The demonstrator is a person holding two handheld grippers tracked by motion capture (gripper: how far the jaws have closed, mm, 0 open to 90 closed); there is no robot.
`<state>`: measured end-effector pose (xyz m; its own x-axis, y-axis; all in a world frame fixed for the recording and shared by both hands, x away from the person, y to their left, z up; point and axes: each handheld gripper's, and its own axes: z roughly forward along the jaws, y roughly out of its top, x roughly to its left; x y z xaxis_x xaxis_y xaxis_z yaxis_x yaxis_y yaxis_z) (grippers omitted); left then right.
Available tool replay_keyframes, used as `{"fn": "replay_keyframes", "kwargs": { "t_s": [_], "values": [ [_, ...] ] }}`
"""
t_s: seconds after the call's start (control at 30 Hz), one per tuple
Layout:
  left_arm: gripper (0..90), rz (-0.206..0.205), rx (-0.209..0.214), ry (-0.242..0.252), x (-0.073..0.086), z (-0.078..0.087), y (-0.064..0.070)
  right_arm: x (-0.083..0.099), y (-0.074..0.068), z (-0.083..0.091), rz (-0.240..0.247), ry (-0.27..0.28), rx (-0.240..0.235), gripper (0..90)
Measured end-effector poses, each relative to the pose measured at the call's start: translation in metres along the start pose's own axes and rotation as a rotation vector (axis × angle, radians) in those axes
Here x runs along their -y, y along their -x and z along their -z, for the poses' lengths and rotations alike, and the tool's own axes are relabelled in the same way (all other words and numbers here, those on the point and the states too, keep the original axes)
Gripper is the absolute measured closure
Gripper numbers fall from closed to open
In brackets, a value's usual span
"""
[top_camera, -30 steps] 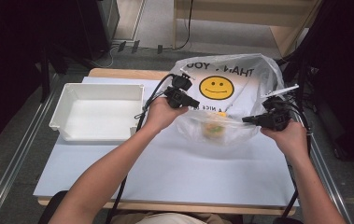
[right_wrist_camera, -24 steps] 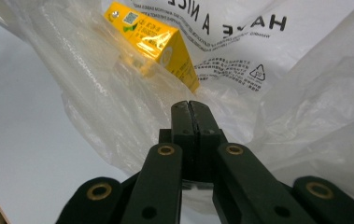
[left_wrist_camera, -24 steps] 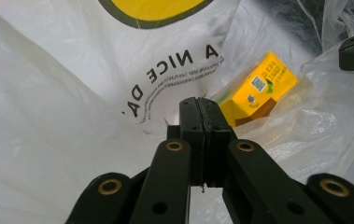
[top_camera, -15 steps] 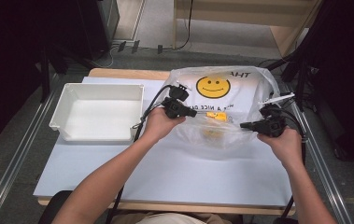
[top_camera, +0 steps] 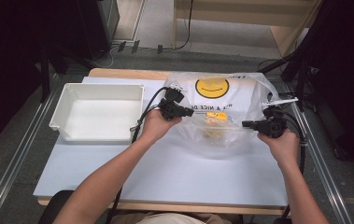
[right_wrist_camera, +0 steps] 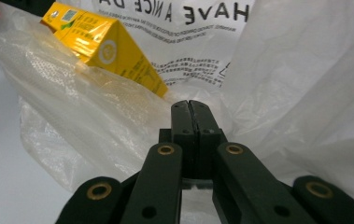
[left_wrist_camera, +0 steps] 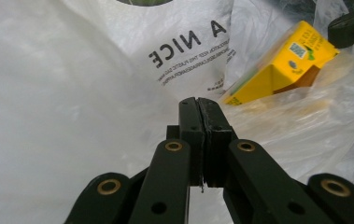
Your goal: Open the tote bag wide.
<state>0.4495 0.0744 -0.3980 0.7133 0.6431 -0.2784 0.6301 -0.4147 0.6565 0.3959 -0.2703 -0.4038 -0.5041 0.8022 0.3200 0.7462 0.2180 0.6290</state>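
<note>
A thin white plastic bag (top_camera: 221, 100) with a yellow smiley face and black print lies on the table's right half. Inside it sits a yellow carton (top_camera: 214, 117), tilted (left_wrist_camera: 282, 63) (right_wrist_camera: 104, 49). My left gripper (top_camera: 188, 112) is shut on the bag's left rim, film pinched between its jaws (left_wrist_camera: 198, 109). Across the opening my right gripper (top_camera: 245, 124) is shut on the right rim (right_wrist_camera: 188, 112). The two hold the bag's mouth stretched between them, lifted off the table.
An empty white tray (top_camera: 100, 112) stands at the left of the white tabletop (top_camera: 165, 172). Metal rails run along both table sides. Black cables trail from each gripper. A wooden shelf stands beyond the far edge.
Both grippers have drawn the bag's mouth toward the person and slightly down. The bag has shifted nearer with them, and the carton inside has slid along.
</note>
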Motion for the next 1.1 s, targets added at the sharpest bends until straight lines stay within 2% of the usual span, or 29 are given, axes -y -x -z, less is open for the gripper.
{"fn": "replay_keyframes", "kwargs": {
  "t_s": [0.1, 0.4, 0.73, 1.1],
  "values": [
    [90.0, 0.015, -0.006, -0.004, 0.002, -0.002, -0.004, 0.002, 0.007, -0.002, -0.011, 0.014, 0.005, 90.0],
    [89.9, 0.024, -0.010, -0.033, 0.008, -0.016, -0.010, 0.013, 0.016, -0.018, -0.056, -0.008, 0.005, 90.0],
    [90.0, 0.040, -0.002, -0.034, 0.017, -0.022, -0.014, 0.024, 0.016, -0.029, -0.062, -0.035, 0.002, 90.0],
    [89.5, -0.005, -0.008, -0.061, 0.028, -0.017, -0.005, 0.037, 0.005, -0.030, -0.032, -0.067, 0.000, 90.0]
  ]
}}
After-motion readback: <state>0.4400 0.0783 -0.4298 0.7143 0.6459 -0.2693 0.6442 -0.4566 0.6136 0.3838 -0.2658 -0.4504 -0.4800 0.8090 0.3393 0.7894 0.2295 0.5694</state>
